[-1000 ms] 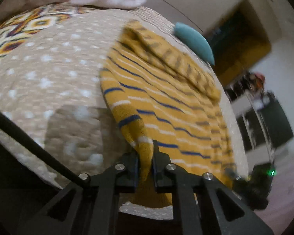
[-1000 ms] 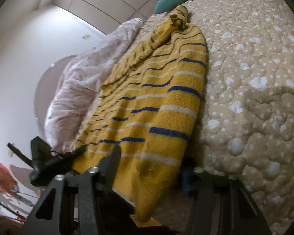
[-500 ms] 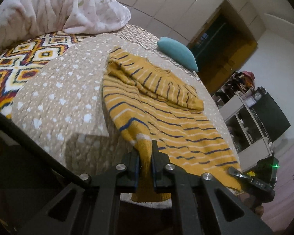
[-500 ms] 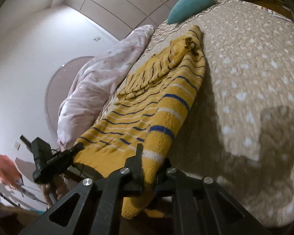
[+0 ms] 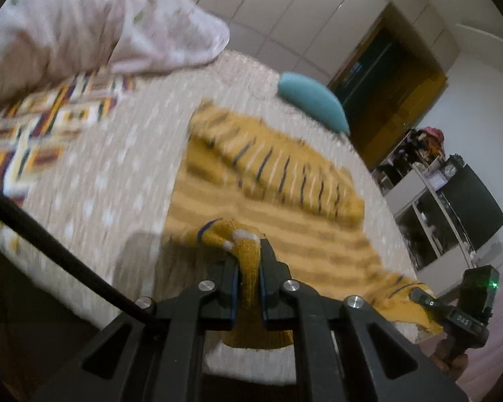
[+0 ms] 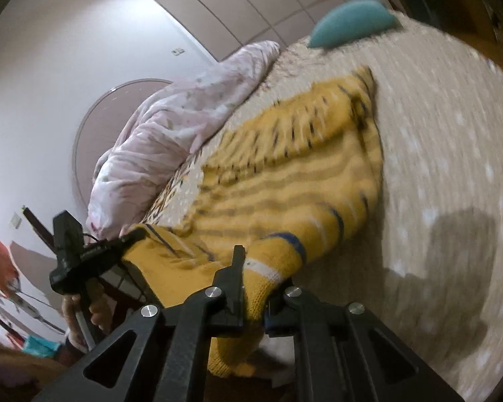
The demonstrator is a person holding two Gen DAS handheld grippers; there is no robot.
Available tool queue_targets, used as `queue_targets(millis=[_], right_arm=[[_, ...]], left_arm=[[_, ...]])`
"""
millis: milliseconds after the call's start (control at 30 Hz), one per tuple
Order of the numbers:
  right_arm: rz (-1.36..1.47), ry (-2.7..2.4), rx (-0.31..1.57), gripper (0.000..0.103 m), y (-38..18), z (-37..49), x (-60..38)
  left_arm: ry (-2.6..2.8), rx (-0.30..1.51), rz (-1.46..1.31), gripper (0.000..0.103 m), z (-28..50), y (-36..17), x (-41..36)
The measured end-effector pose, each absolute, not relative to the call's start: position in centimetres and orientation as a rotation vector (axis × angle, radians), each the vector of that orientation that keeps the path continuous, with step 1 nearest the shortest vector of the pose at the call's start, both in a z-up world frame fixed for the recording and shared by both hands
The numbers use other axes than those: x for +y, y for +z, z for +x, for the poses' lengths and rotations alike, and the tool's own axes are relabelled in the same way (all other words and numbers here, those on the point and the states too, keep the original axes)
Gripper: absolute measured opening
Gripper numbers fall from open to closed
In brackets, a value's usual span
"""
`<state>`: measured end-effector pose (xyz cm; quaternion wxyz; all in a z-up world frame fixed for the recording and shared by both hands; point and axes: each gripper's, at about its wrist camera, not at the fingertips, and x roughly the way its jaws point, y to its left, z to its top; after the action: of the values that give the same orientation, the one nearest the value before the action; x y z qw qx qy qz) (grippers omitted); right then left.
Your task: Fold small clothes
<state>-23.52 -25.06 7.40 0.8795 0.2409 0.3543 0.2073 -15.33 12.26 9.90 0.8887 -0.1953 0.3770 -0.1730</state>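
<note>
A yellow knit sweater (image 5: 285, 207) with blue and white stripes lies on the beige dotted bedspread (image 5: 124, 181), one sleeve folded across its upper part. My left gripper (image 5: 249, 258) is shut on the hem's left corner, lifted off the bed. In the right wrist view the same sweater (image 6: 295, 174) stretches away, and my right gripper (image 6: 256, 279) is shut on the hem's right corner, raised too. Each gripper shows in the other's view: the right gripper (image 5: 429, 301) at the lower right, the left gripper (image 6: 117, 244) at the left, held by a hand.
A teal cushion (image 5: 313, 100) lies beyond the sweater at the bed's far end. A crumpled pink duvet (image 5: 94, 20) and a patterned blanket (image 5: 43, 134) lie to the left. Shelves and a dark screen (image 5: 466, 201) stand at the right, past the bed's edge.
The right gripper's jaws have shut on the hem corner that lay between them. Both grippers have risen, pulling the hem up off the bed's near edge.
</note>
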Motion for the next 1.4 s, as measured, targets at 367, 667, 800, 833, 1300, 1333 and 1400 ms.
queue_targets(millis=[367,667,800,833,1300,1333,1400], right_arm=[[0.448,0.331,0.698,0.009,11.3,-8.7,-25.6],[0.460,0.220,0.752,0.009,9.8,0.7,-26.7],[0.497,0.194,0.803,0.011,8.0,4.2,-27.7],[0.517,0.192,0.814,0.012,7.6,4.9,-28.0],[0.747,0.132,0.826,0.060,4.6,11.3,-32.0],[0.732,0.117,0.816,0.061,5.0,11.4,-32.3],[0.703,0.086,0.796,0.063,5.9,11.2,-33.1]], left_arm=[[-0.335,0.778,-0.485,0.009,-1.7,12.2,10.6],[-0.259,0.865,-0.422,0.009,7.9,11.0,7.8],[-0.236,0.925,-0.411,0.010,11.2,9.3,6.9],[-0.234,0.939,-0.429,0.011,11.8,8.9,7.0],[-0.188,0.910,-0.683,0.070,15.4,9.4,12.3],[-0.182,0.914,-0.665,0.070,15.2,9.4,12.3],[-0.181,0.933,-0.610,0.071,14.4,9.1,12.3]])
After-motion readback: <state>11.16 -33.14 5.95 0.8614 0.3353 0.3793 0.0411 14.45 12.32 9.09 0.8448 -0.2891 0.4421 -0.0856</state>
